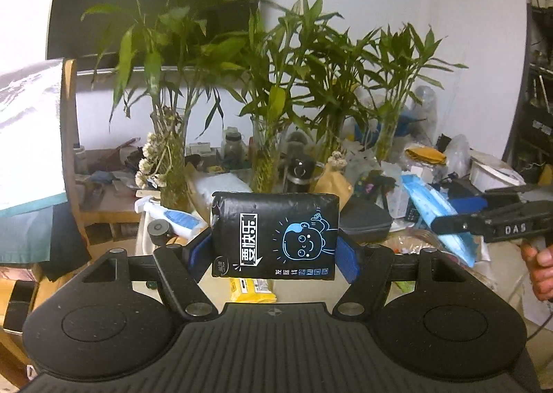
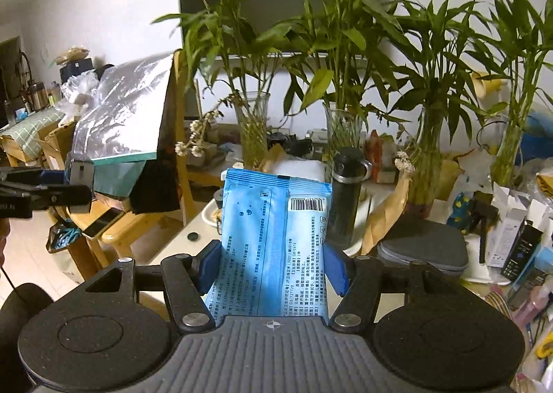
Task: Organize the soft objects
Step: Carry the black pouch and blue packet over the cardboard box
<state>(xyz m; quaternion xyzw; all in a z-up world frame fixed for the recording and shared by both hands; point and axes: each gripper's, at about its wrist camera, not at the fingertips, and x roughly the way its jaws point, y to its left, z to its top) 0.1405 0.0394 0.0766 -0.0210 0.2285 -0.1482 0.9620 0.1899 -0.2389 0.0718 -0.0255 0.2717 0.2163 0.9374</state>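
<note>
- Left gripper: blue pads pinch a black tissue pack at its two short ends. The pack's long axis runs crosswise between the fingers, printed face toward the camera. It is carried clear above the table.
- Yellow packet: lies flat on the table directly below the black pack, nearer the left gripper than the right.
- Right gripper: pads clamp a light blue wipes pouch by its two long edges. The pouch stands upright, long axis pointing away along the fingers, its lower end tucked back toward the gripper body.
- Relation judged decisive: both soft items are airborne side by side, and no drop-off container can be made out among the clutter.
</note>
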